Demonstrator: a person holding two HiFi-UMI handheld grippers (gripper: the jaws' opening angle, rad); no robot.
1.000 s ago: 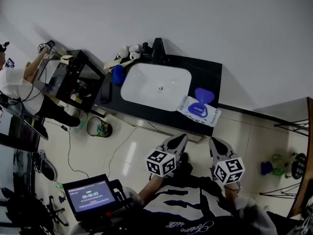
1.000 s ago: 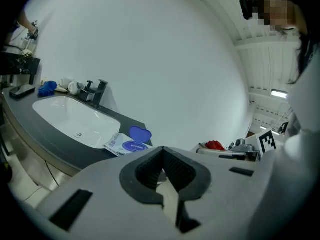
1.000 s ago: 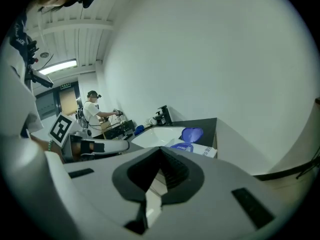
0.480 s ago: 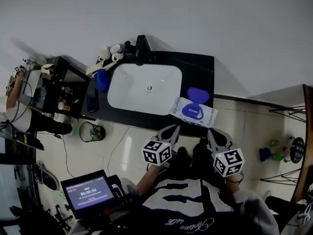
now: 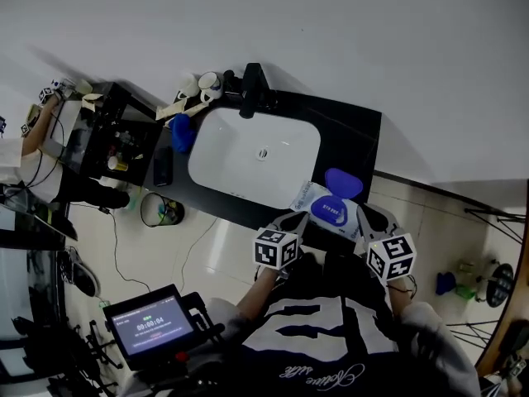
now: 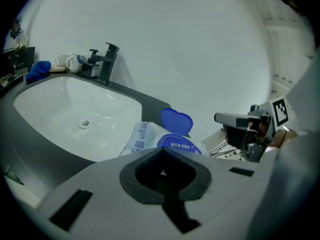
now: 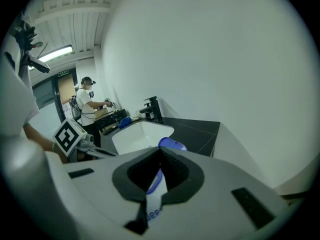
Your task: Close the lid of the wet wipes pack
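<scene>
The white wet wipes pack [image 5: 318,198] lies on the black counter [image 5: 359,143] to the right of the sink, with its blue lid [image 5: 343,182] flipped open and standing up behind the blue opening. Both grippers hover at its near edge and grip nothing. My left gripper [image 5: 299,218] is at the pack's left front corner and my right gripper [image 5: 369,214] at its right front. In the left gripper view the pack [image 6: 142,136] and raised lid [image 6: 176,120] sit just beyond the shut left gripper [image 6: 161,150]. In the right gripper view the lid [image 7: 172,144] peeks over the shut right gripper [image 7: 160,149].
A white sink basin [image 5: 256,155] with a black faucet [image 5: 252,89] fills the counter's middle. Cups [image 5: 202,81] and a blue cloth [image 5: 182,132] lie at its far left. A person [image 5: 16,151] works at a black shelf [image 5: 107,135]. A bin [image 5: 161,212] stands on the floor.
Both grippers have moved forward to the counter and now reach the pack's near edge. The lid stays open.
</scene>
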